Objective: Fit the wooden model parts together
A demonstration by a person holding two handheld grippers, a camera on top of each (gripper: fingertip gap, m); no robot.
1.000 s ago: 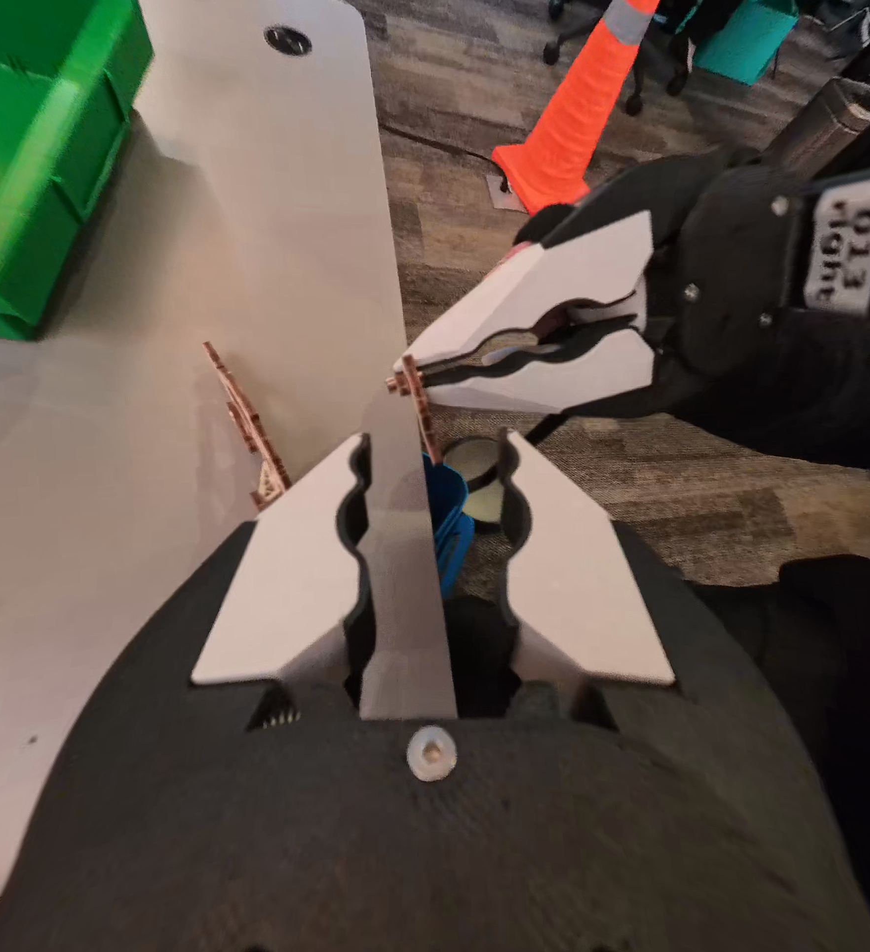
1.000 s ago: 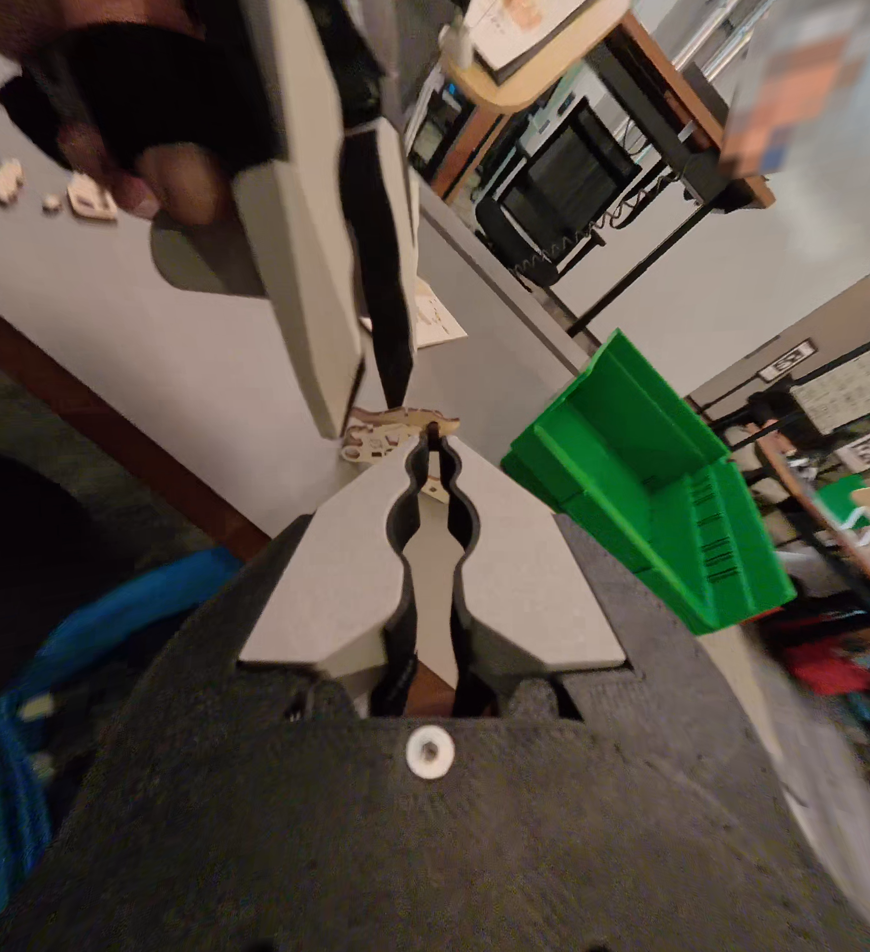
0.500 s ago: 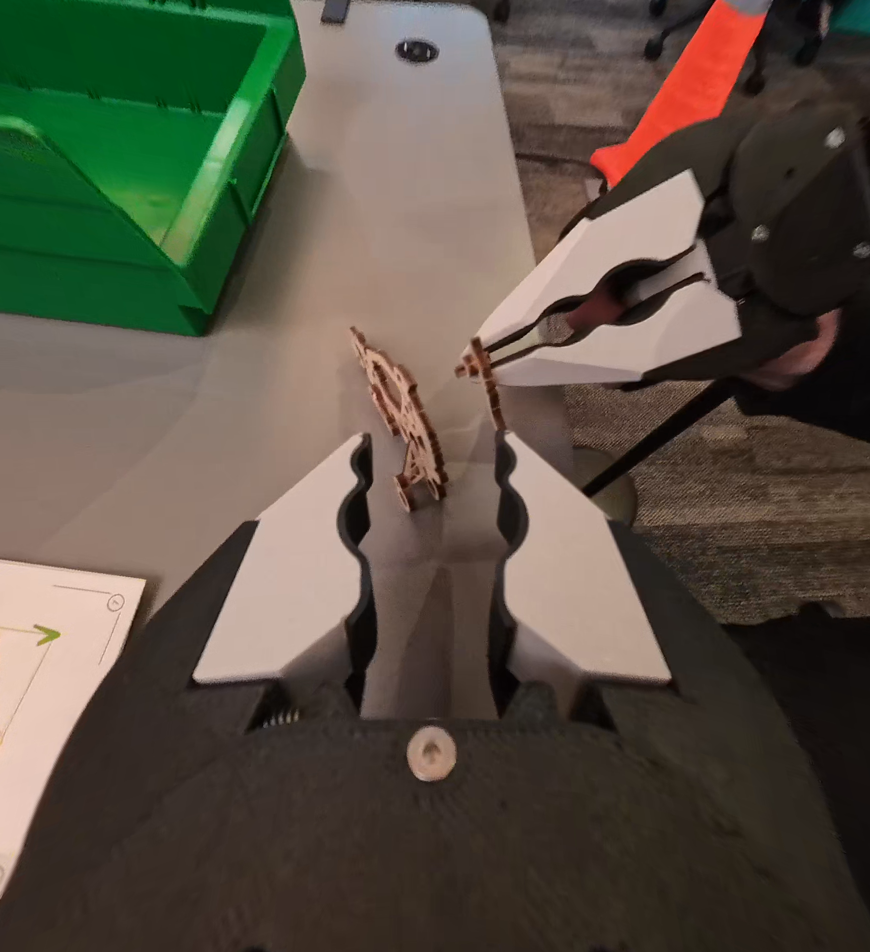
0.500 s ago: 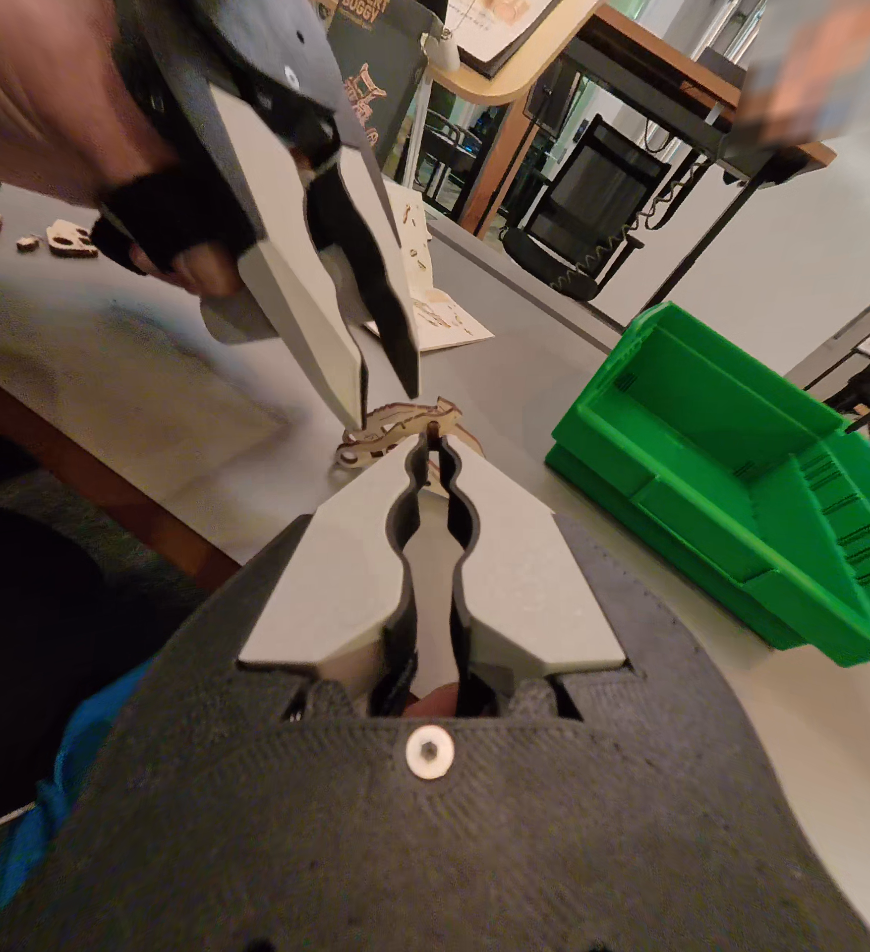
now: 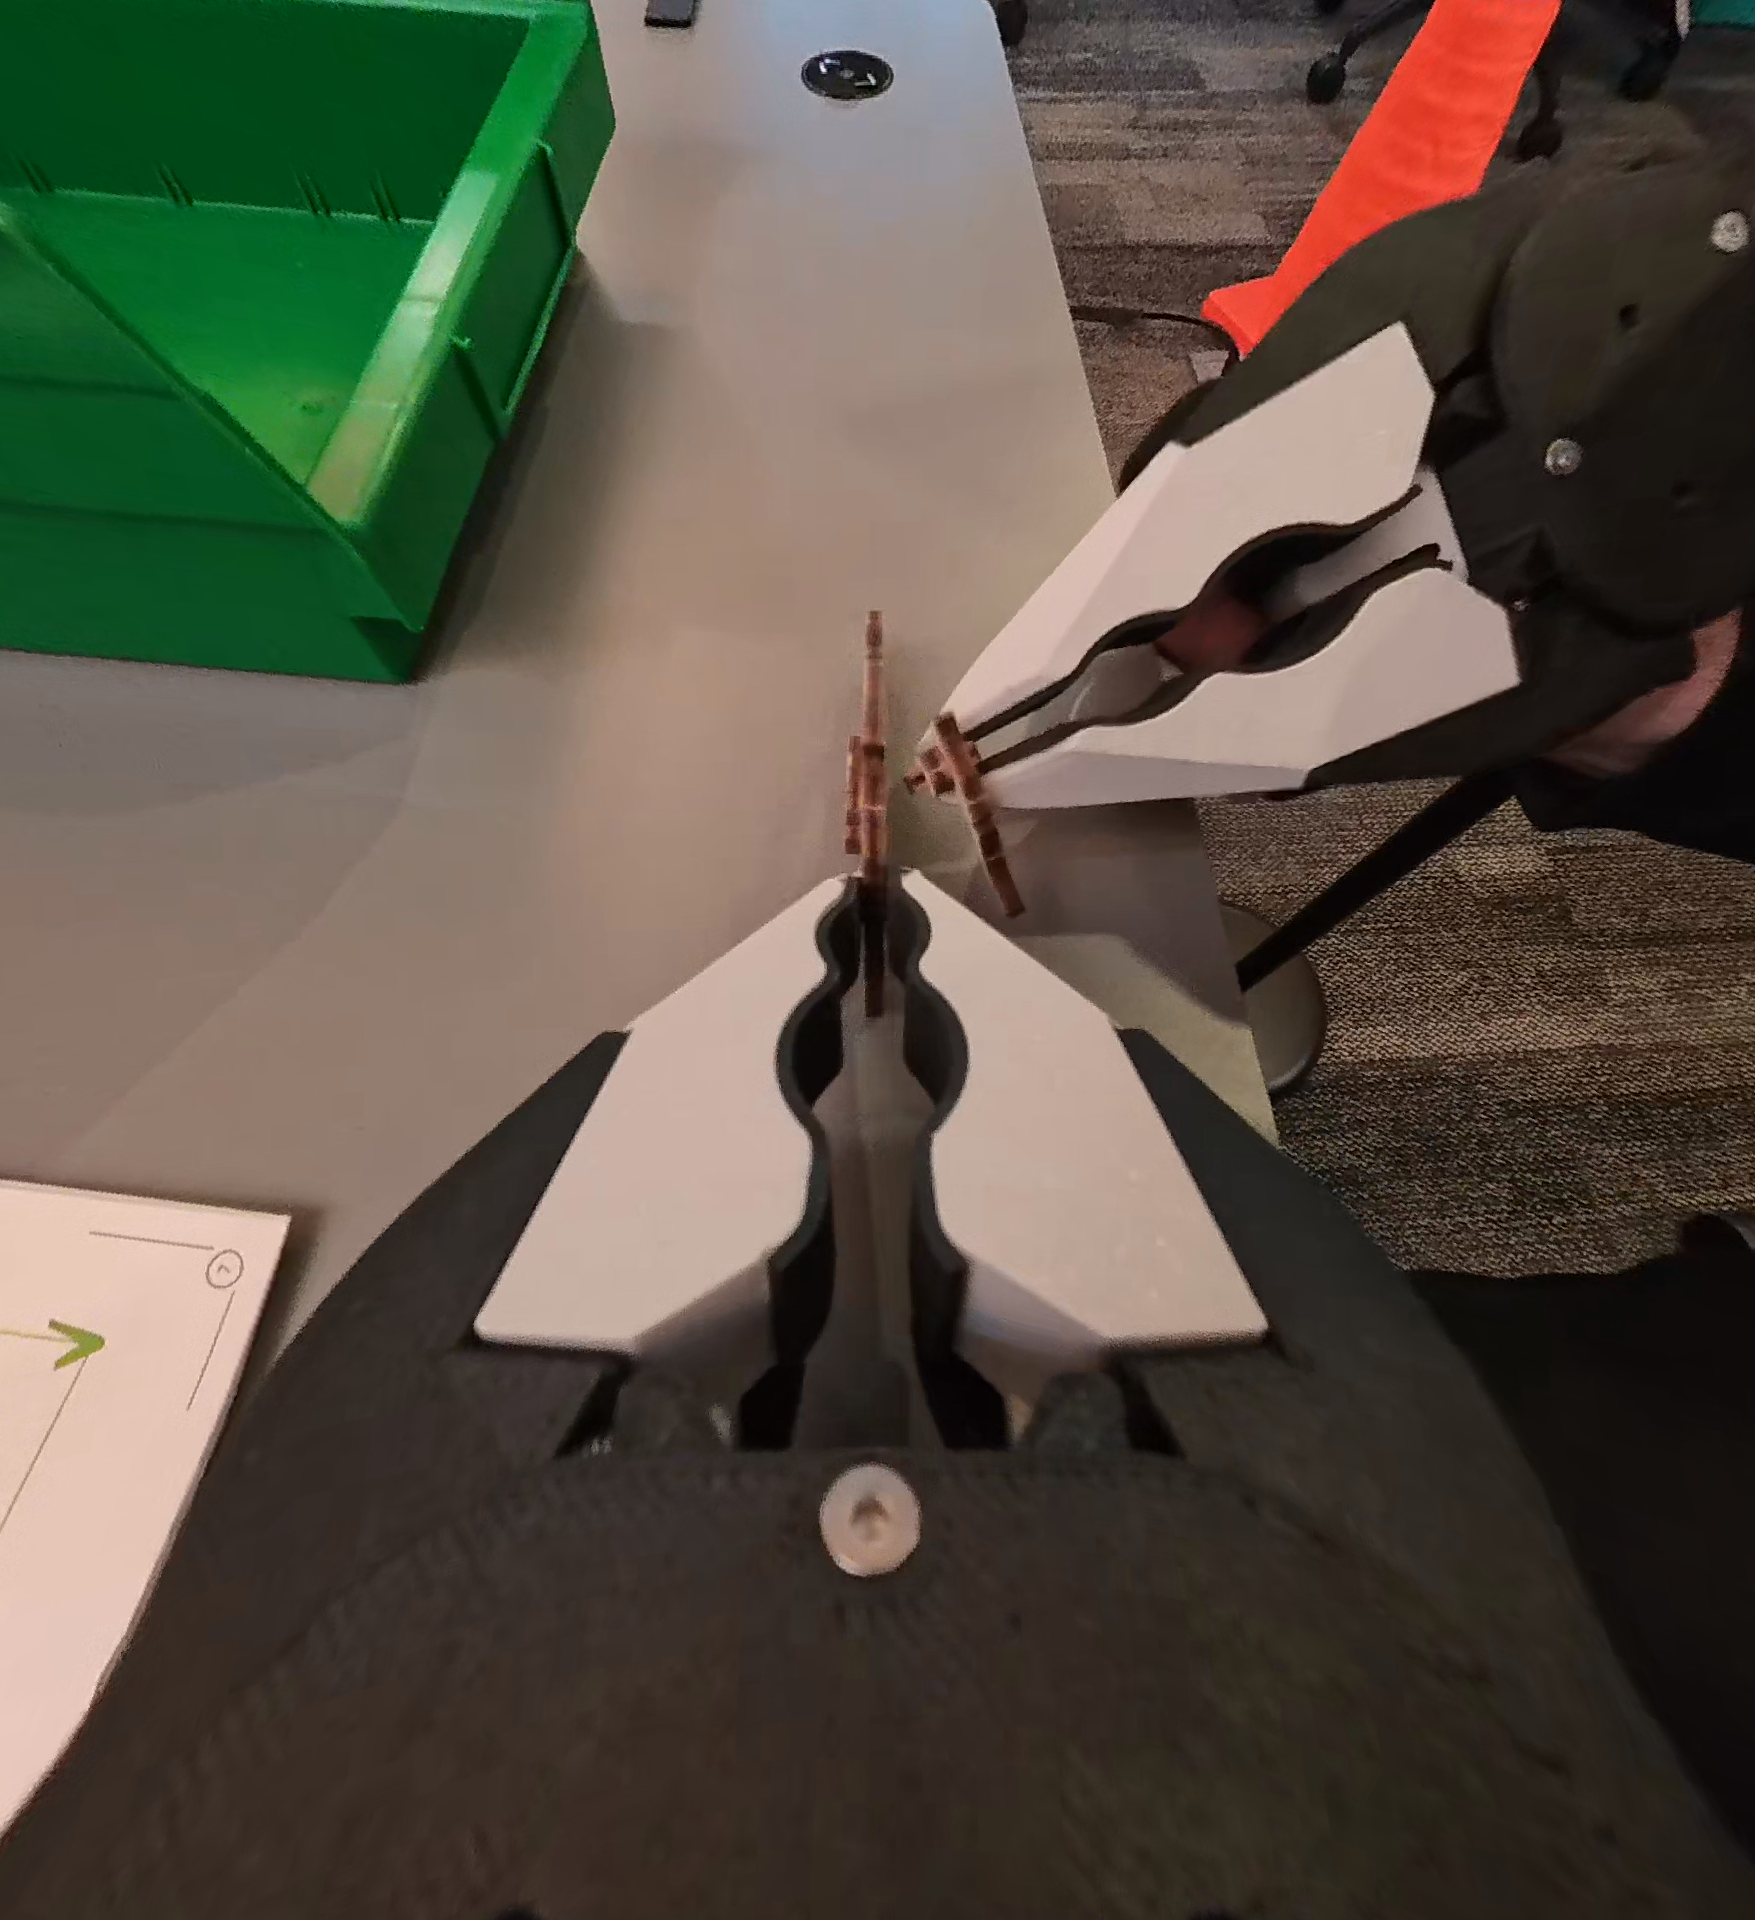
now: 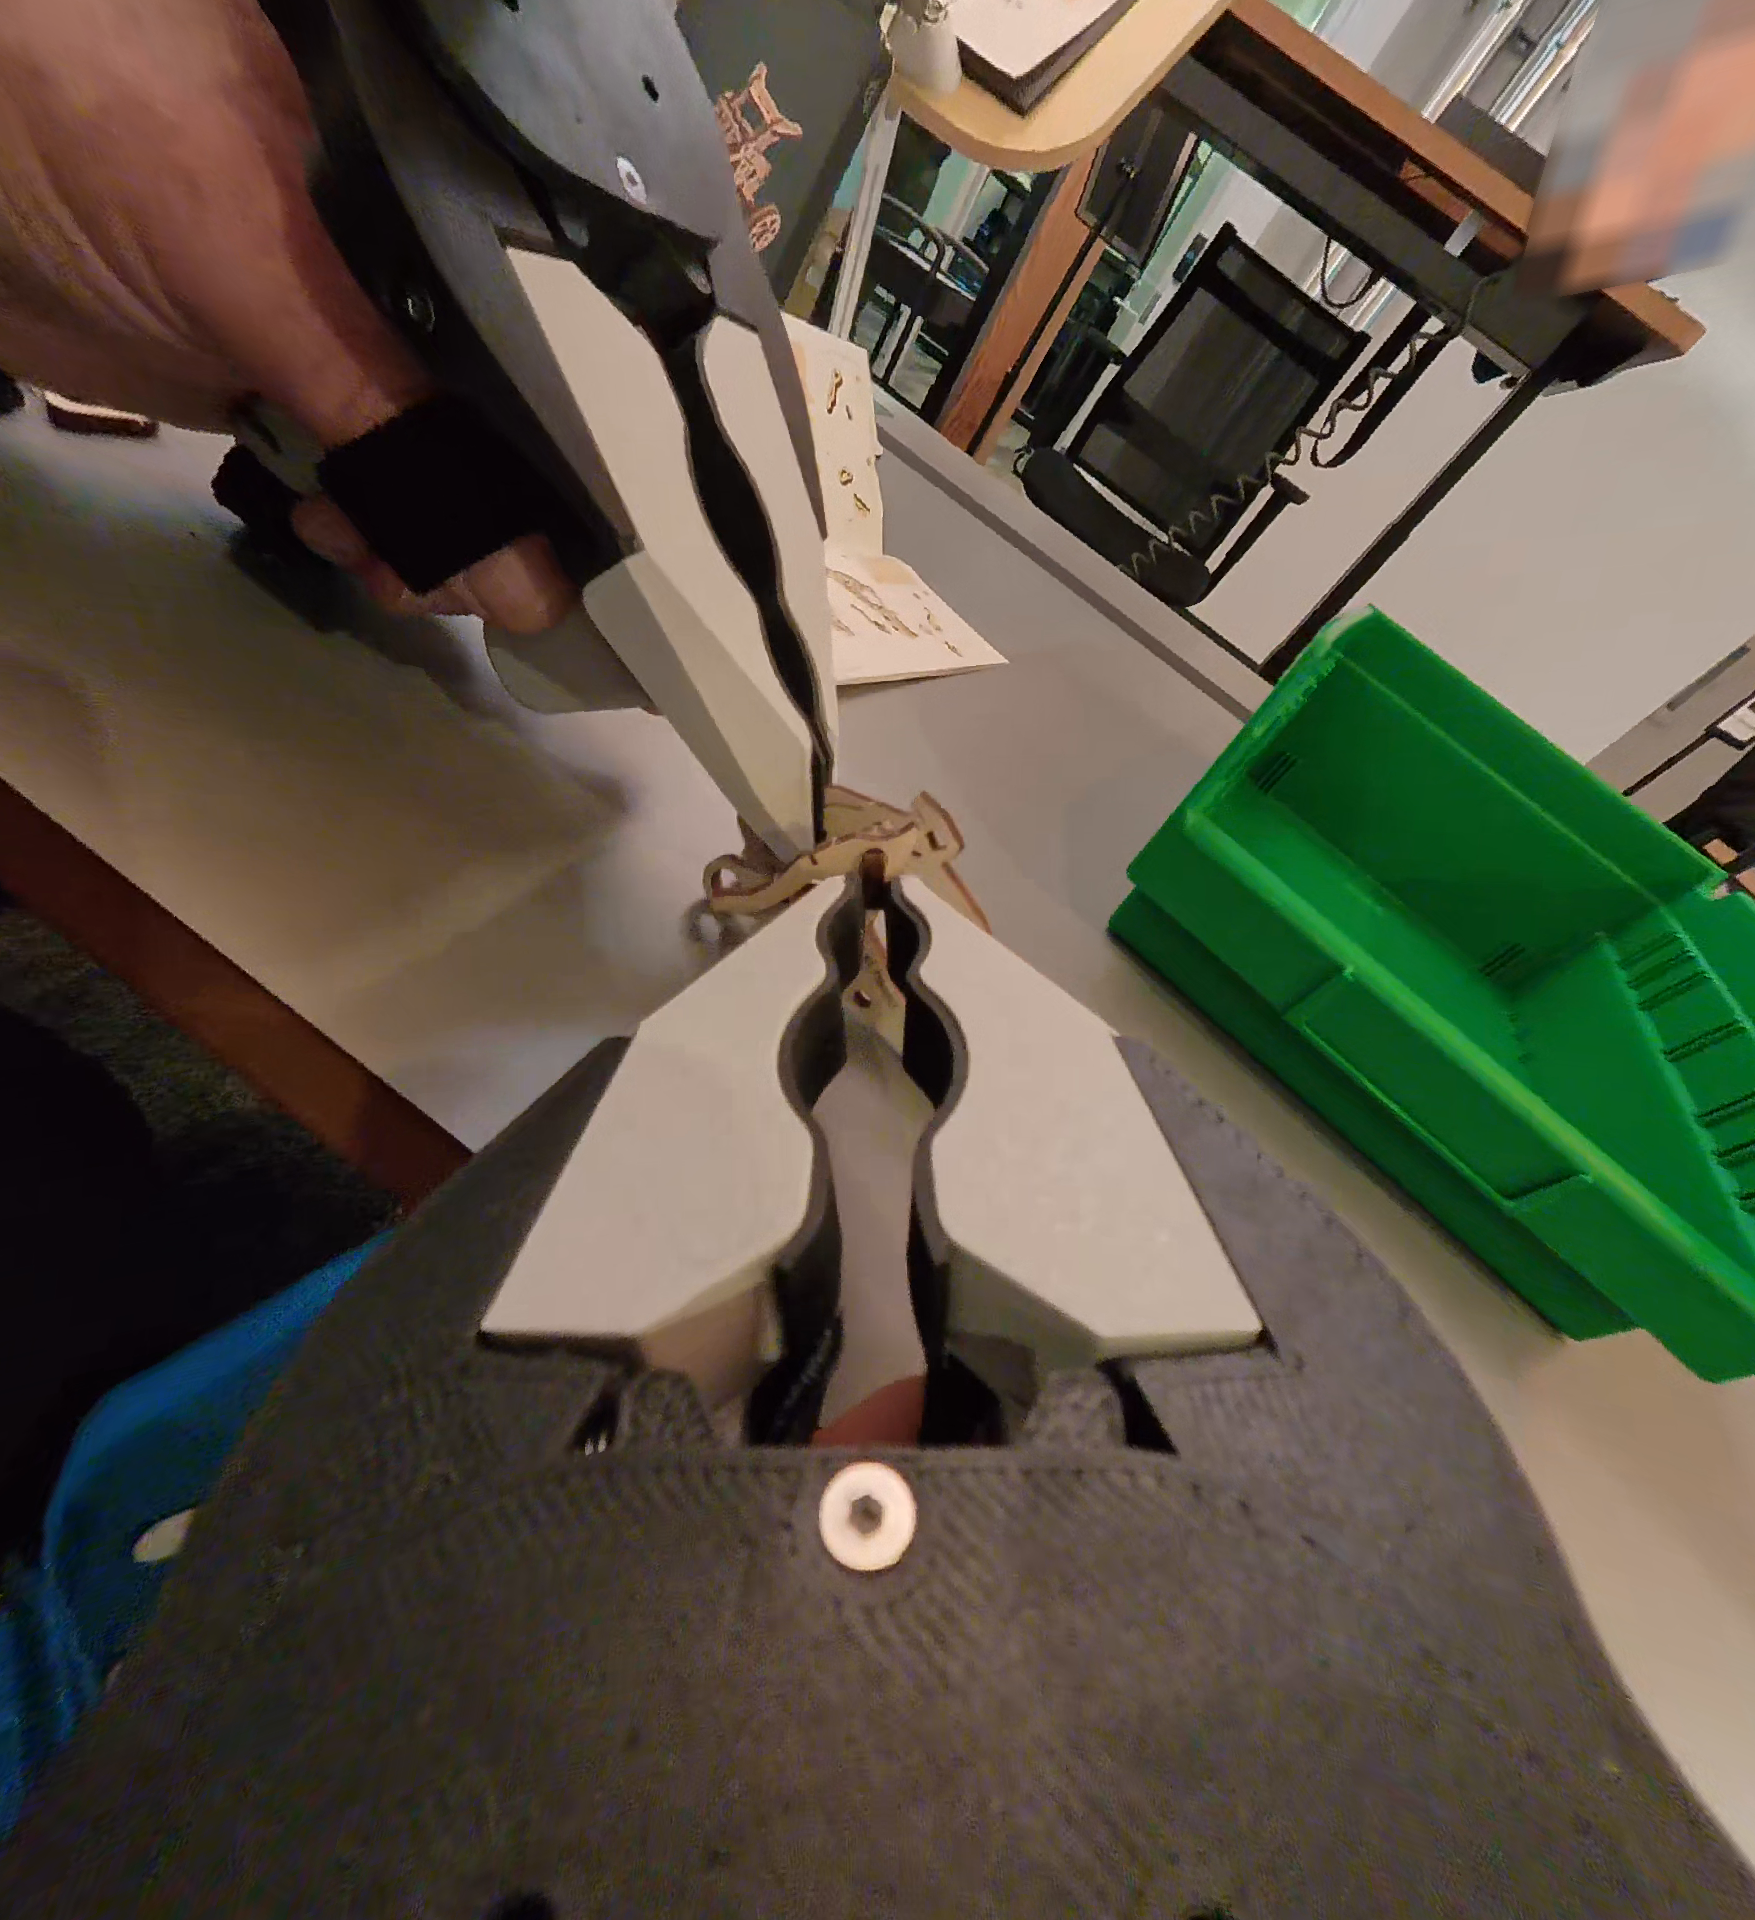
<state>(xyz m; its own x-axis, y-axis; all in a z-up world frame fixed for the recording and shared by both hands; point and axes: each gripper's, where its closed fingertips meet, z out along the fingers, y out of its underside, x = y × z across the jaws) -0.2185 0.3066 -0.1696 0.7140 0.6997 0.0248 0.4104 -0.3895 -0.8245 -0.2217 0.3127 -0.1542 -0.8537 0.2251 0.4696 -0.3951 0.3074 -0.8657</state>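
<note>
Over the grey surface (image 5: pixel 727 436), the left claw (image 5: pixel 871 883) is pinching a flat wooden piece (image 5: pixel 871 748) edge-on, its pads pressing on it. Just beside it, the right claw (image 5: pixel 940 753) is gripping a second wooden strip (image 5: pixel 982 821). Farther left, a green bin (image 5: pixel 229 312) is standing.

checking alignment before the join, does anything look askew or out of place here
Yes: the wooden strip in the right gripper slants off-parallel to the upright wooden frame piece held by the left gripper. Nothing looks spilled or broken.
</note>
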